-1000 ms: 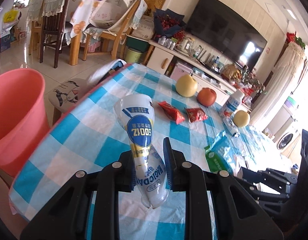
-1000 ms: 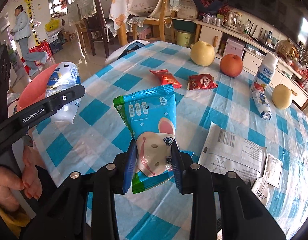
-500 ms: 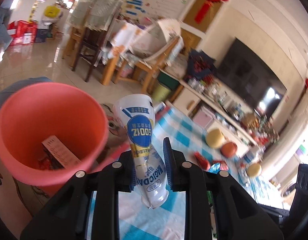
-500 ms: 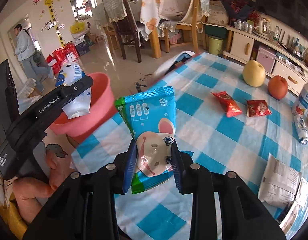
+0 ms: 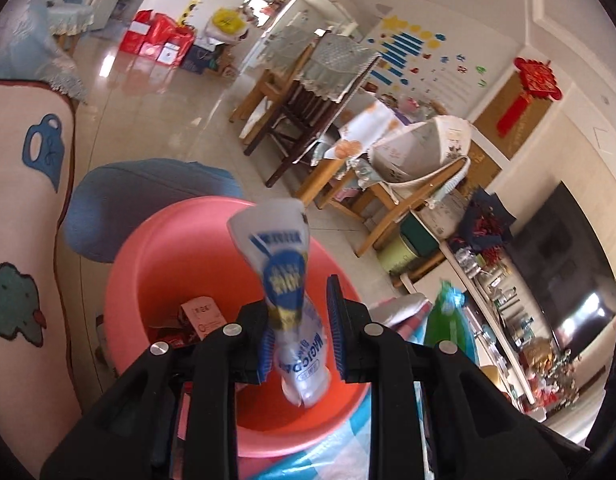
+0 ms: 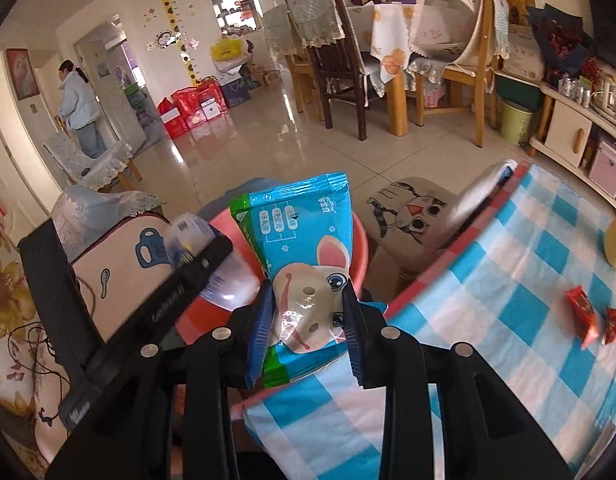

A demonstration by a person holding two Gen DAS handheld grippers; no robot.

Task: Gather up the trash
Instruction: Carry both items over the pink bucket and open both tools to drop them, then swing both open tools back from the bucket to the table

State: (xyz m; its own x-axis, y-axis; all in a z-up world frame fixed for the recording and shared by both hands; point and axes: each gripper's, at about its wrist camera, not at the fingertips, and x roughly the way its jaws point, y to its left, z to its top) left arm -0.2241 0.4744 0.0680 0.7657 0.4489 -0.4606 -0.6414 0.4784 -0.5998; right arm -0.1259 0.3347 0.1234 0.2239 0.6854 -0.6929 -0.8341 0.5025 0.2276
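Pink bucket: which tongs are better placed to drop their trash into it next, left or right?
Left. The left tongs are open, with the white pouch directly over the pink bucket. The right tongs grip the blue packet near the bucket's edge.

A lived-in family home, an open living and dining room. Wooden chairs (image 6: 340, 40) draped with lace covers stand round a dining table (image 6: 392, 20) on a glossy tiled floor (image 6: 267, 148). A large TV (image 5: 568, 272) hangs above a low cabinet (image 6: 568, 132) crowded with bottles. A giraffe height chart (image 6: 175, 20) and cartoon stickers mark the wall, beside a red knot ornament (image 5: 532, 88). Red gift boxes (image 6: 191, 108) sit by a doorway, and a checked tablecloth (image 6: 508, 280) covers the near table
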